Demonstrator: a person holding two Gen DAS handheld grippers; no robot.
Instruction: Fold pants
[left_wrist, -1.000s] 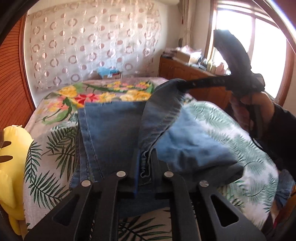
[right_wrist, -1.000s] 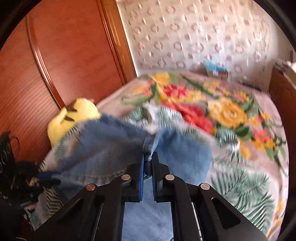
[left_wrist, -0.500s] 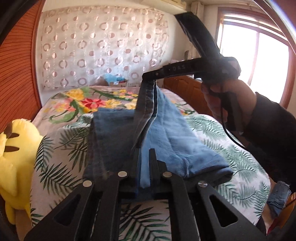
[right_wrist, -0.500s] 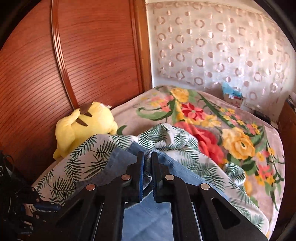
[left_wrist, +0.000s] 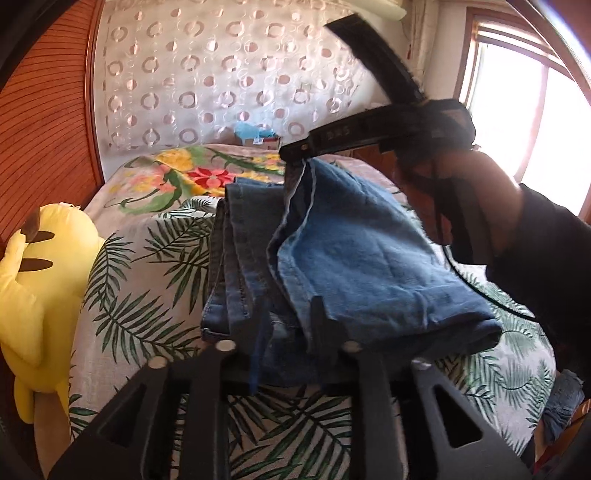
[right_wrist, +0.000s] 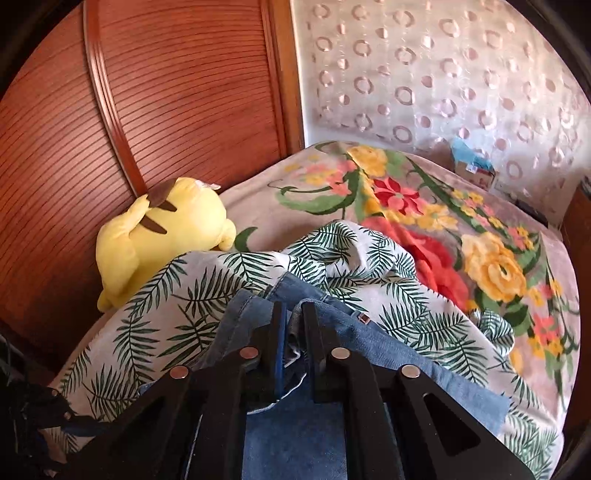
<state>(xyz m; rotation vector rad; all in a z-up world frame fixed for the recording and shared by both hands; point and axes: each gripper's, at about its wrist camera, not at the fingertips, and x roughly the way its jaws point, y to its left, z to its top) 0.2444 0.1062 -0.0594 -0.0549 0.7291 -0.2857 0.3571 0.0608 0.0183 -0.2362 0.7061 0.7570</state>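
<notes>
In the left wrist view the pants (left_wrist: 347, 258) lie in a partly folded stack on the palm-print bed cover (left_wrist: 147, 280), and the left gripper (left_wrist: 286, 325) at 6 o'clock has its jaws standing apart with a denim edge lying between them; I cannot tell whether they pinch it at all. At 1 o'clock the right gripper (left_wrist: 295, 157) holds a hem up off the stack, so that the upper layer hangs as a slanted sheet. The risk, as I judge it, is that the near corner is loose, so the fold may slide or skew when the raised hem comes down. The yellow plush toy (left_wrist: 33, 280) sits at 9 o'clock, apart from the cloth. In the right wrist view the right gripper (right_wrist: 293, 325) at 6 o'clock has its jaws closed to a narrow gap on a bunch of denim, with the pants (right_wrist: 369, 332) spread beneath over the bed cover. That bunched hold could drop one layer, or drag the rumpled cover up and leave a crooked crease.
</notes>
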